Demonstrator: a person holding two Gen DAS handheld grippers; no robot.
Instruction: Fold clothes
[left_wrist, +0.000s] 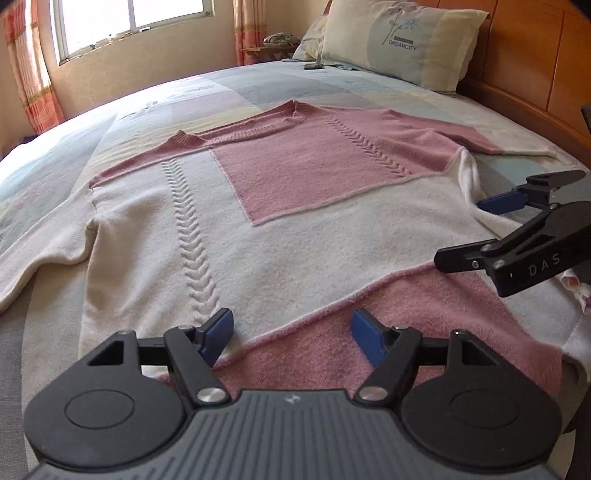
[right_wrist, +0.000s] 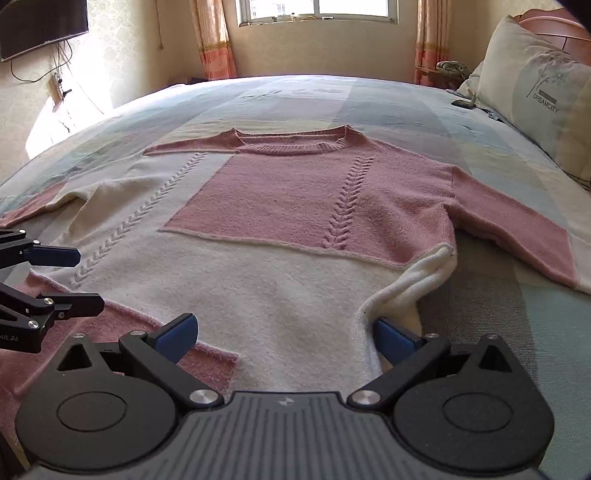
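Sunlit bedroom with pale patterned walls. Wide bed (right_wrist: 369, 99) under a pastel patchwork cover filling most of both views, wooden headboard (left_wrist: 524, 55) at its right side. Window (right_wrist: 317, 11) in the far wall, flanked by orange-and-cream checked curtains (right_wrist: 212, 40). Dark wall-mounted screen (right_wrist: 40, 26) up at the left, cables hanging beneath it. Printed pillow (left_wrist: 402, 40) reading DREAMCITY propped against the headboard, small dark flat object (right_wrist: 463, 103) on the cover just beside it. Pink-and-cream knitted sweater (right_wrist: 280, 236) spread flat and face up in the middle of the bed, neckline toward the window, sleeves stretched out to either side, hem nearest the cameras, a cream fold bunched at its right side seam. Left gripper (left_wrist: 291, 334) low over the pink hem panel, blue-padded fingers (left_wrist: 218, 330) spread apart and holding nothing. Right gripper (right_wrist: 286, 334) over the cream hem near the bunched fold, fingers likewise wide apart and empty, right pad (right_wrist: 393, 339) just beside the sweater's edge.
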